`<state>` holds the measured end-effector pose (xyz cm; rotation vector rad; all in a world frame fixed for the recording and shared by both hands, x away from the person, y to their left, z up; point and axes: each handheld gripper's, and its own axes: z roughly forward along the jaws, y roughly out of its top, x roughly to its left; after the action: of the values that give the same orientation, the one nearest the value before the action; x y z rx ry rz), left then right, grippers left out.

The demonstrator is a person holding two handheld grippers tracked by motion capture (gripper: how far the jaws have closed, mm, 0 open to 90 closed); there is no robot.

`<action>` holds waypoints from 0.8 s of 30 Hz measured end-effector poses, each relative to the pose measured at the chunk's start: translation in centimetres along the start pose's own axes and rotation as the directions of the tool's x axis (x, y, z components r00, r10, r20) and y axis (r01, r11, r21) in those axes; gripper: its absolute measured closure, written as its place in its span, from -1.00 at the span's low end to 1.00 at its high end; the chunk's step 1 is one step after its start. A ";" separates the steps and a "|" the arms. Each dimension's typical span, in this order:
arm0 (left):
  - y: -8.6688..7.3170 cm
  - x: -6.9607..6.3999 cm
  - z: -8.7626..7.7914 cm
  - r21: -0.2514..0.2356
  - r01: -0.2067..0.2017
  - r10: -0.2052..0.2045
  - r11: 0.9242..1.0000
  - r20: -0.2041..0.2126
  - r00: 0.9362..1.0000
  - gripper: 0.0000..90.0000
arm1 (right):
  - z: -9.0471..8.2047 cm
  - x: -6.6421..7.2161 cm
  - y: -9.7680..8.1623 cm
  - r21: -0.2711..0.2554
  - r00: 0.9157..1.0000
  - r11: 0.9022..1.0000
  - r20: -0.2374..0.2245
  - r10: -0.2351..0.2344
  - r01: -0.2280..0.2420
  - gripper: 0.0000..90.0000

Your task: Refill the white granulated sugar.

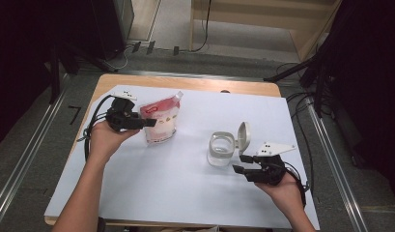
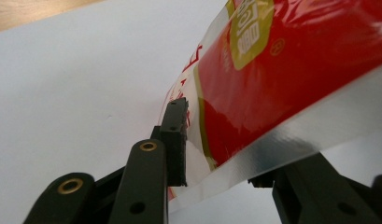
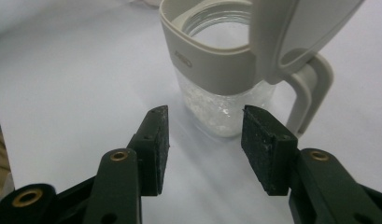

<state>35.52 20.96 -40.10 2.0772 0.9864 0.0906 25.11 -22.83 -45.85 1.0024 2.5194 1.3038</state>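
A red and white stand-up pouch (image 1: 160, 121) (image 2: 282, 70) with a corner spout stands at the left of the white sheet. My left gripper (image 1: 149, 123) (image 2: 221, 154) reaches it from the left. The pouch's lower edge lies between the jaws and one pad (image 2: 177, 140) rests against its face, while the other jaw is partly hidden behind the silver seam. A clear jar (image 1: 220, 150) (image 3: 221, 79) with a beige collar stands at centre right, its flip lid (image 1: 244, 135) (image 3: 296, 32) raised. My right gripper (image 1: 239, 163) (image 3: 205, 140) is open just short of the jar, nothing between its pads.
A white sheet (image 1: 185, 193) covers most of the wooden table (image 1: 185, 82). Cables trail from both grippers along the table's sides. Dark stands and cables sit on the floor beyond the far edge.
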 end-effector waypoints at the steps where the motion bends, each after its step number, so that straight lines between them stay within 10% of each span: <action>1: 0.0 0.1 0.1 -0.004 0.000 0.000 1.000 -0.001 1.000 0.48 | 0.1 0.1 0.0 0.004 1.000 1.000 -0.002 -0.004 0.004 0.15; 24: 1.1 0.2 0.5 0.002 0.069 -0.069 0.998 0.097 0.993 1.00 | 2.5 3.4 1.7 -0.023 0.994 0.997 -0.077 -0.075 0.073 0.14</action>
<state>36.47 20.41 -39.71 2.0245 0.9972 -0.0448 24.30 -18.36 -45.46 0.8613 2.5685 1.3692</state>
